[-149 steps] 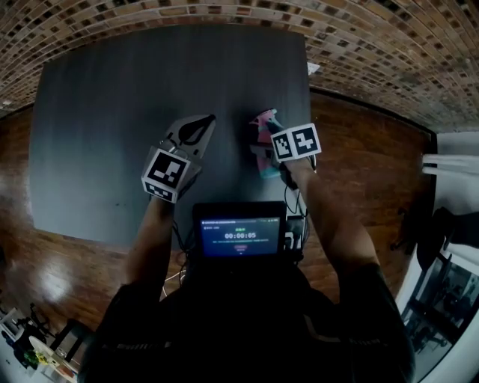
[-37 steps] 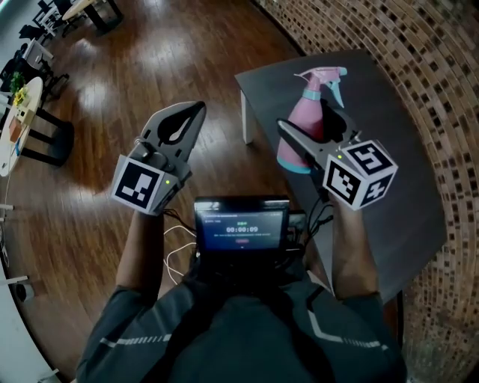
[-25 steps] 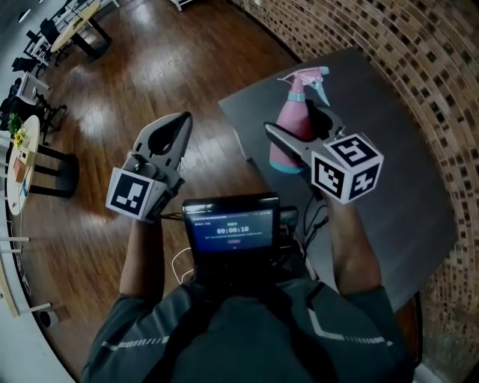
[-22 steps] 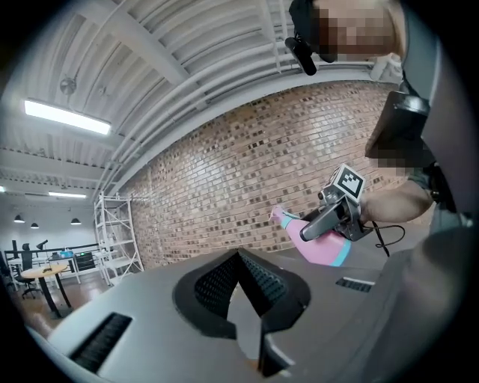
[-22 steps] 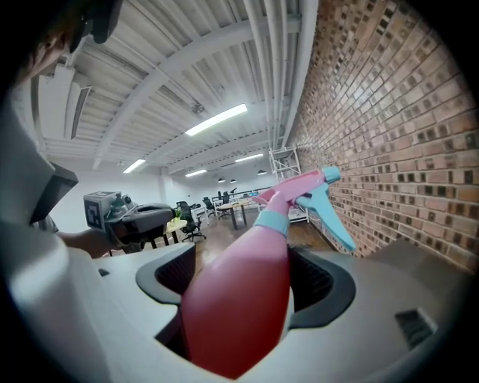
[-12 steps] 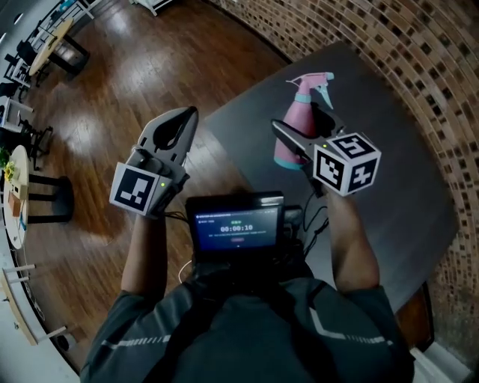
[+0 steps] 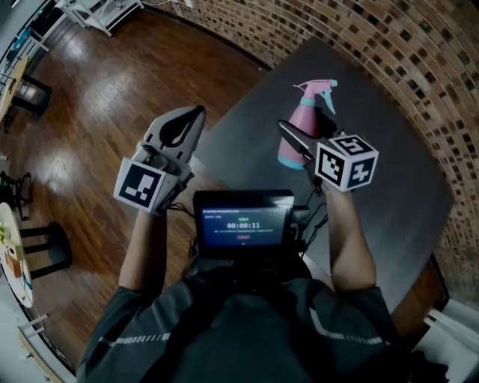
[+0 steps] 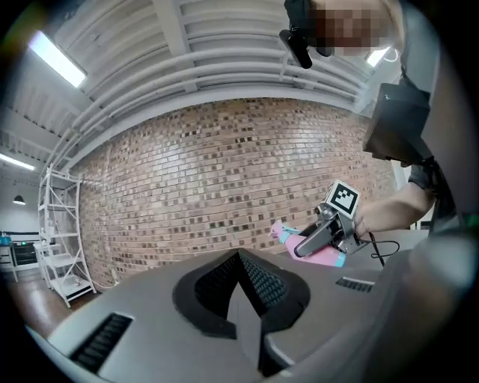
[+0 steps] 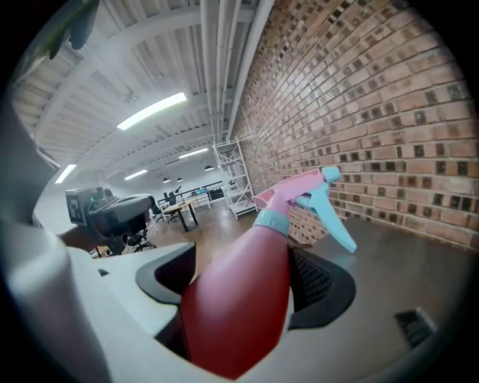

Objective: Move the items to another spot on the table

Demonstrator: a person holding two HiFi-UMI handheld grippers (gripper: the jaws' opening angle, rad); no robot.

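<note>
A pink spray bottle (image 7: 301,133) with a light blue trigger and collar is held off the dark table (image 7: 389,164), clamped between the jaws of my right gripper (image 7: 305,142). In the right gripper view the bottle (image 9: 247,299) fills the space between both black pads, nozzle pointing away toward the brick wall. My left gripper (image 7: 185,127) hovers over the wooden floor to the left of the table, jaws closed together with nothing in them. From the left gripper view its pads (image 8: 251,288) meet, and the bottle (image 8: 318,250) shows far off in the right gripper.
A brick wall (image 7: 419,60) runs along the table's far and right sides. A screen unit (image 7: 243,224) sits at my chest between the arms. Wooden floor (image 7: 82,112) lies left of the table, with shelving (image 7: 97,11) and chairs farther off.
The view has swung round; the table now sits more to the right and farther in. The right gripper still carries the bottle, and the left gripper stays shut over the floor.
</note>
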